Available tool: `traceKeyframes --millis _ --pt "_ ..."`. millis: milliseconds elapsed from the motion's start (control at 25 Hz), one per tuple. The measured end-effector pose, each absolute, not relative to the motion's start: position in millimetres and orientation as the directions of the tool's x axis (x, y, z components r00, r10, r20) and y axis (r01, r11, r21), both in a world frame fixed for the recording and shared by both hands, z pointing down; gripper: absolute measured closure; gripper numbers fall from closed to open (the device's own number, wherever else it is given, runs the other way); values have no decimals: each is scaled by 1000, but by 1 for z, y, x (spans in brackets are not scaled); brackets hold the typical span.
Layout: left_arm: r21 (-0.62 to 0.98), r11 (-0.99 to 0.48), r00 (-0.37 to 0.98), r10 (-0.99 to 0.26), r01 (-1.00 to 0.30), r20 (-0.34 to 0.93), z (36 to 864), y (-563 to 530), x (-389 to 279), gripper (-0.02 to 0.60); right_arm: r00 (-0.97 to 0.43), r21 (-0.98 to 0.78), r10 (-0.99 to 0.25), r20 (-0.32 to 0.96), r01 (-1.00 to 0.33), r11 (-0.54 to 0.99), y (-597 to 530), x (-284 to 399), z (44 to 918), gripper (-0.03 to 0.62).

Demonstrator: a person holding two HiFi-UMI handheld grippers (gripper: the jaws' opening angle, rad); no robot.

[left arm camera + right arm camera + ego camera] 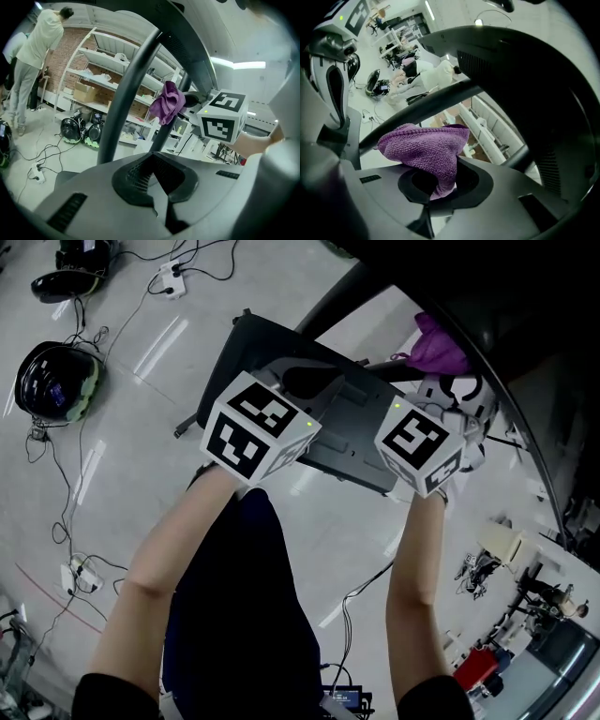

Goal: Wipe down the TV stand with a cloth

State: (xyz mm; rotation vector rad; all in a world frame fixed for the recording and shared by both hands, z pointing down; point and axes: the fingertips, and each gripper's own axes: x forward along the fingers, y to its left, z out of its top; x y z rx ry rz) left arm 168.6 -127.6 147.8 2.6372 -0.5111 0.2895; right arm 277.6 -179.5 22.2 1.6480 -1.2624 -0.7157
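Forearms: left forearm (159, 568) and right forearm (417, 568), bare, stretched forward side by side in head view.

Left hand-held gripper (157, 187): jaws together, nothing between them.

Right hand-held gripper (440, 187): jaws closed on purple cloth (424, 150), bunched, held up at a dark slanted strut of TV stand (454, 96).

Head view only: dark base plate (258, 348) of the stand on the pale floor (141, 343), past both grippers; no jaws visible there.

Left gripper view only: cloth seen side-on against a slender strut, metal shelving (108, 70) beyond, person (35, 51) standing far left.
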Motion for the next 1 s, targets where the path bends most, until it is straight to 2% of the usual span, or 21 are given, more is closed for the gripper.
traceKeyframes --millis 280,600,1000 --pt "379 -847 922 -292 -373 256 138 -120 179 575 352 940 -936 -6 -317 -126 -168 291 -1 519" --pt "395 -838 920 -287 -377 268 145 -117 182 575 405 970 -914 -9 -220 -108 -170 312 2 519" --pt "404 -830 916 -292 -385 274 153 -120 183 575 397 953 -915 72 -298 -55 -178 315 39 519"
